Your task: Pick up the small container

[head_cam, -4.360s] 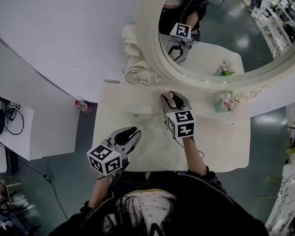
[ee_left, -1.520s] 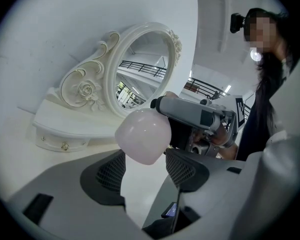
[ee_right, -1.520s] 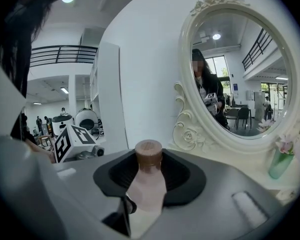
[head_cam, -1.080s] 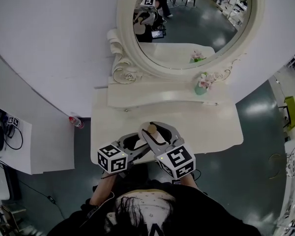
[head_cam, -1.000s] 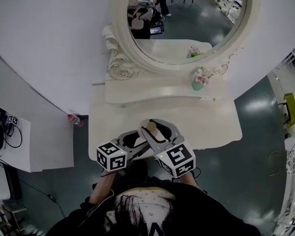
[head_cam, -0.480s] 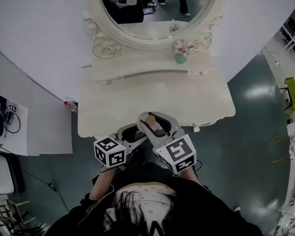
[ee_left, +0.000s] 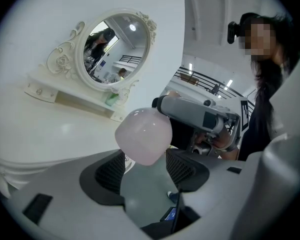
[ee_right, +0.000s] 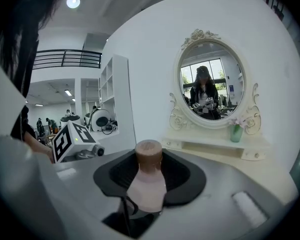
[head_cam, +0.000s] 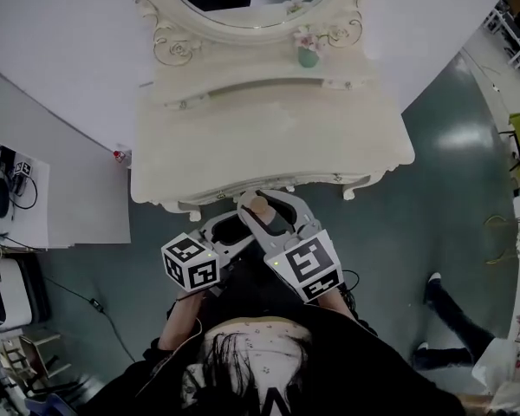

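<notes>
Gripped mid-body in the right claw [head_cam: 269, 219], the small container [ee_right: 147, 189] looks light, rigid and slick; the left claw [ee_left: 145, 166] gapes empty beside it.

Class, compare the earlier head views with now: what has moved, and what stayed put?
The right tongs, gripping the small container, carried it from the back of the dressing table out past its front edge. The left tongs, open, drew back alongside. The flower vase stayed put.
</notes>
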Demonstrator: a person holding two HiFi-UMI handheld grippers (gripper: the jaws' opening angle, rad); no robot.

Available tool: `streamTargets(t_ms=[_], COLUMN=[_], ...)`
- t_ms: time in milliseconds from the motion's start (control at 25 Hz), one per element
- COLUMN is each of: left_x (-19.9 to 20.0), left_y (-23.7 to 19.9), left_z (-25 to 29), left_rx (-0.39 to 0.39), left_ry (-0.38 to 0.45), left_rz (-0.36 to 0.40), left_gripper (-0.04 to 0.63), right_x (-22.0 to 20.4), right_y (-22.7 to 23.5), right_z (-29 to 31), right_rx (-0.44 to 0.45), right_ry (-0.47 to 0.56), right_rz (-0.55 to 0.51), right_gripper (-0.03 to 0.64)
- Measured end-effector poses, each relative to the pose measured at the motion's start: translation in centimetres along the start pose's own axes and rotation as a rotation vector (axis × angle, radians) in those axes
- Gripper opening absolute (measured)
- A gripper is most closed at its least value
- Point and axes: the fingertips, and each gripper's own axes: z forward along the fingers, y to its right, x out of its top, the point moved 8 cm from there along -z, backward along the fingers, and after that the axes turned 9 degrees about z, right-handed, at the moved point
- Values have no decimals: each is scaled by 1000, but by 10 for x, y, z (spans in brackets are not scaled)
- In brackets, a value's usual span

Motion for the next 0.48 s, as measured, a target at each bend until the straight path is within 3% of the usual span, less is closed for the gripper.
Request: streamTargets(t_ms=[480], left_x=[-7], left_y=[6], left_z=[-16], left_rx=[-3], left_ry=[-15], left_rz=[5], left_gripper=[238], right_x=[-6], right_y=[-17], right_z=[-3], right_rx=[-2], right_ry=[12], right_rz=[16], right_gripper=[147])
